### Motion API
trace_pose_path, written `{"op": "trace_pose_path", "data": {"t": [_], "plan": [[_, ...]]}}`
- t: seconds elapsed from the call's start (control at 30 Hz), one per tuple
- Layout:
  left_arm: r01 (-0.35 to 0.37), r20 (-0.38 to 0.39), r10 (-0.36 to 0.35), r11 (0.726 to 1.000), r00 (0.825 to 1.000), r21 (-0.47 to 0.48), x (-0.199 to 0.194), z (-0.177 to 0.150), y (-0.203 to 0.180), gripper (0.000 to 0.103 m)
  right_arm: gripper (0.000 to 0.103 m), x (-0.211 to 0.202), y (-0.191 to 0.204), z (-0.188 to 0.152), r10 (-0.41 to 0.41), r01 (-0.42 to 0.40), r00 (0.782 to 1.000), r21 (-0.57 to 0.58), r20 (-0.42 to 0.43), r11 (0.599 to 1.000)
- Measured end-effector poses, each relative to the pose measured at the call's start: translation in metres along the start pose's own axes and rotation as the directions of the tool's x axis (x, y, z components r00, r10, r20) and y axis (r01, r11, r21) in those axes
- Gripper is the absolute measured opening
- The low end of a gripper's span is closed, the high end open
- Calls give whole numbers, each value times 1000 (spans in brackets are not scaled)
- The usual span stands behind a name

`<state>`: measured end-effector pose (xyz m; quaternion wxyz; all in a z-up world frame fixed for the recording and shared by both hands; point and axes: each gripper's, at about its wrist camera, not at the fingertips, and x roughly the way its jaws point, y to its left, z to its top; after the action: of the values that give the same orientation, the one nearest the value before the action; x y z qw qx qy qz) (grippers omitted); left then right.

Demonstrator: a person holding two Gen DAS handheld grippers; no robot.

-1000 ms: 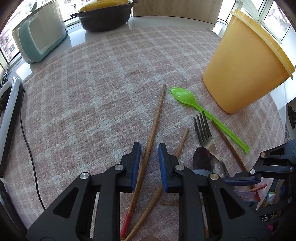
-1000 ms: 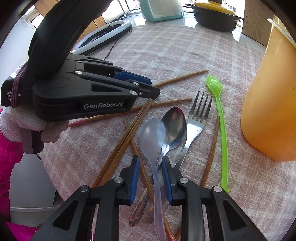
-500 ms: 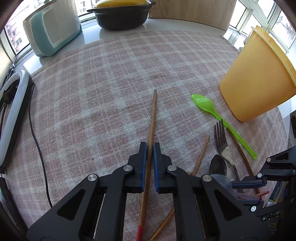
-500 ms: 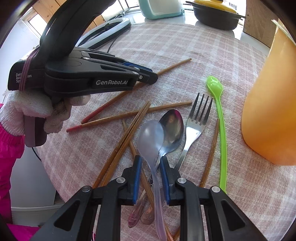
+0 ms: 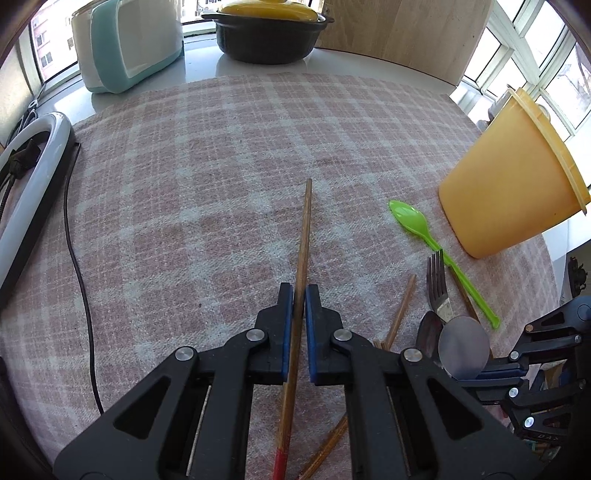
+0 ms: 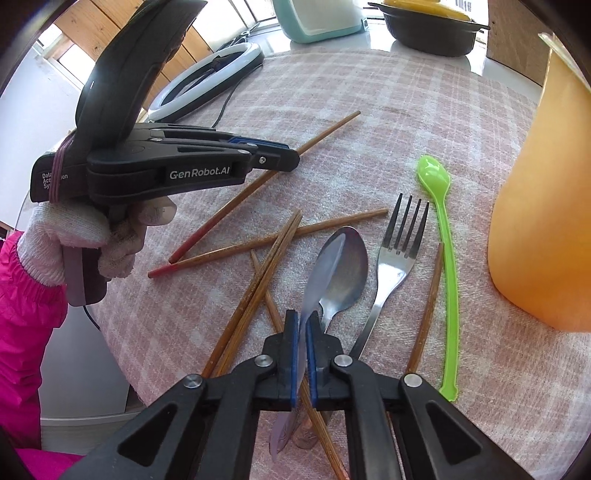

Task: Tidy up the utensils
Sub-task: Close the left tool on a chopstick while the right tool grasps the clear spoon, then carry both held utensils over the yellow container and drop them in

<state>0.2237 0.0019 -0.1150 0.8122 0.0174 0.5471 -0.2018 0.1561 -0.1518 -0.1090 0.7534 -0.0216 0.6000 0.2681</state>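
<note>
My left gripper is shut on a red-ended wooden chopstick and holds it off the checked cloth; it also shows in the right wrist view. My right gripper is shut on a clear plastic spoon, turned on edge; its bowl shows in the left wrist view. Beside it lie a metal spoon, a metal fork, a green plastic spoon and several wooden chopsticks. An orange tub stands at the right.
A ring light with a black cable lies at the cloth's left edge. A teal and white appliance and a black pot with a yellow lid stand at the back. The table's edge is close at the left.
My left gripper closed on the chopstick and lifted it, swinging it straight ahead. My right gripper closed on the clear spoon, which turned onto its edge.
</note>
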Motion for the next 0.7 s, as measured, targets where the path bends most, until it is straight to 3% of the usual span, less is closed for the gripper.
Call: {"op": "trace_pose_path", "data": {"t": [0.13, 0.4, 0.7], "plan": [[1, 6, -1, 1000, 1000, -15, -4, 0, 3, 5, 1, -5, -5, -3, 0, -1, 1000, 22, 17, 1000], [24, 91, -21, 999, 996, -28, -41, 4, 3, 5, 1, -31, -5, -5, -15, 11, 994, 32, 106, 999], [28, 209, -28, 1000, 978, 2, -95, 5, -10, 5, 1, -75, 6, 2, -90, 92, 966, 5, 243, 996]]}}
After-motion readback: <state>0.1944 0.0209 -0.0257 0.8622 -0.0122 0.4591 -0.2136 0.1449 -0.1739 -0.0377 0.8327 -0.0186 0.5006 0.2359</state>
